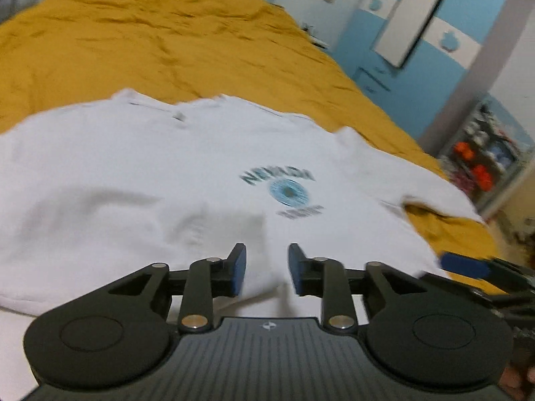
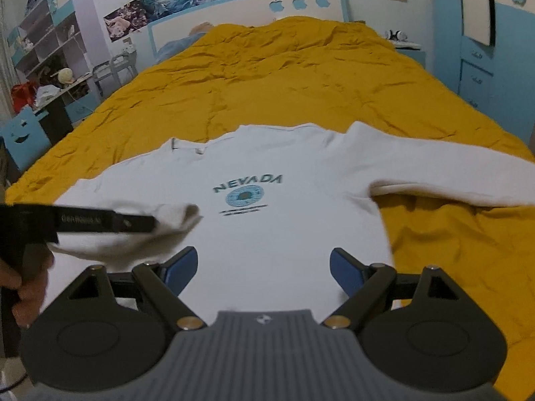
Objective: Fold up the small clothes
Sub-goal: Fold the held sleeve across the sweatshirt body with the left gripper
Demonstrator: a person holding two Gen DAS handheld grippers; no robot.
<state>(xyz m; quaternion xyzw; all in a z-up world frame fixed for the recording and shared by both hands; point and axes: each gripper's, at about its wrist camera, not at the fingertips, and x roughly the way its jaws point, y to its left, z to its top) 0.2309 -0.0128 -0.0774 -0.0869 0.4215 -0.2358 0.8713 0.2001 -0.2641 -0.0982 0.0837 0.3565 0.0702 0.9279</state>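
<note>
A white long-sleeved shirt with a blue NEVADA print lies front up on the yellow bedspread. Its left sleeve is folded in over the body. Its right sleeve stretches out to the right. In the right wrist view my left gripper comes in from the left, right at the folded sleeve's cuff. In its own view my left gripper has a gap between its blue pads, with nothing between them, over the shirt. My right gripper is wide open above the shirt's hem and shows at the right edge of the left wrist view.
The bed's headboard is at the far end. A blue wardrobe stands to the right. A desk and shelves stand to the left. A shelf with small items stands at the right.
</note>
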